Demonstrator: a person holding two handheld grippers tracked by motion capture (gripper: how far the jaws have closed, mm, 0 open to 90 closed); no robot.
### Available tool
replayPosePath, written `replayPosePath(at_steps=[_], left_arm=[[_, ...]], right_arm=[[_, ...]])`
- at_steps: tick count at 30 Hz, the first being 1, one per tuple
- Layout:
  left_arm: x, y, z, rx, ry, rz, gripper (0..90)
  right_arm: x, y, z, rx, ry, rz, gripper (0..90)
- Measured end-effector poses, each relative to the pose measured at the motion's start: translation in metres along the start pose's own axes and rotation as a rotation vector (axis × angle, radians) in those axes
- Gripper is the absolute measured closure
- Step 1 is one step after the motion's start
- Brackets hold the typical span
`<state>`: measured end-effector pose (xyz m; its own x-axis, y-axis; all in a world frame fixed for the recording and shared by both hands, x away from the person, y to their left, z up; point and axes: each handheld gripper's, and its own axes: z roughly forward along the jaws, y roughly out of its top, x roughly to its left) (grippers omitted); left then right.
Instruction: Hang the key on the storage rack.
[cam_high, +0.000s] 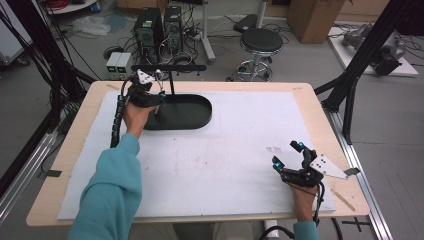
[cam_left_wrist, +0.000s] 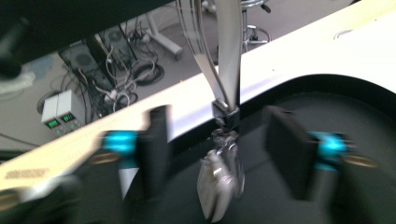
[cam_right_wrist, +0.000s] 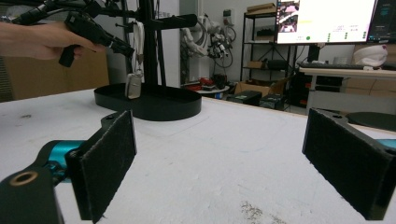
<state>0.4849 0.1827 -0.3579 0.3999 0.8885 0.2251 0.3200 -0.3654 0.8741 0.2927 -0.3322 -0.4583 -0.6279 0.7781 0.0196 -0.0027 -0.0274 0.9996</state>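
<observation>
We saw the left gripper (cam_left_wrist: 217, 149) held over the black tray (cam_high: 192, 117) near the desk's (cam_high: 310, 107) far left corner, its jaws spread with the small metal tag (cam_left_wrist: 219, 184) hanging on a strap (cam_left_wrist: 229, 56) from the stand (cam_right_wrist: 148, 46) between them, untouched. The right gripper (cam_right_wrist: 219, 163) rested wide open and empty near the desk's near right corner, well apart from the tag.

I see 2 black computer towers (cam_high: 159, 30) on the floor beyond the table, with 2 small grey boxes (cam_high: 118, 62) showing green readouts beside them. A black round stool (cam_high: 260, 42) stands nearby, and a cardboard box (cam_high: 314, 17) behind it. A lit monitor (cam_right_wrist: 327, 21) glows farther off.
</observation>
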Motion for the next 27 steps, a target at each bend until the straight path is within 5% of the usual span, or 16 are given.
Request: replayPosePath(at_steps=[2,5,11,19,27], left_arm=[[0.003,0.0,-0.004,-0.038,-0.052,0.008,23.9],[0.008,-0.003,-0.013,-0.11,-0.138,-0.078,5.5],[0.019,-0.014,-0.046,-0.235,-0.26,-0.092,1.7],[0.021,-0.047,-0.099,-0.316,-0.345,-0.062,1.7],[0.025,-0.099,-0.138,-0.362,-0.356,-0.09,1.7]], right_arm=[[0.0,0.0,0.0,-0.001,0.0,-0.001,9.2],[0.0,0.0,0.0,0.0,0.0,0.0,9.2],[0.0,0.0,0.0,-0.002,-0.001,0.0,9.3],[0.0,0.0,0.0,0.007,-0.001,0.0,9.2],[0.0,0.0,0.001,0.004,-0.005,-0.012,9.2]])
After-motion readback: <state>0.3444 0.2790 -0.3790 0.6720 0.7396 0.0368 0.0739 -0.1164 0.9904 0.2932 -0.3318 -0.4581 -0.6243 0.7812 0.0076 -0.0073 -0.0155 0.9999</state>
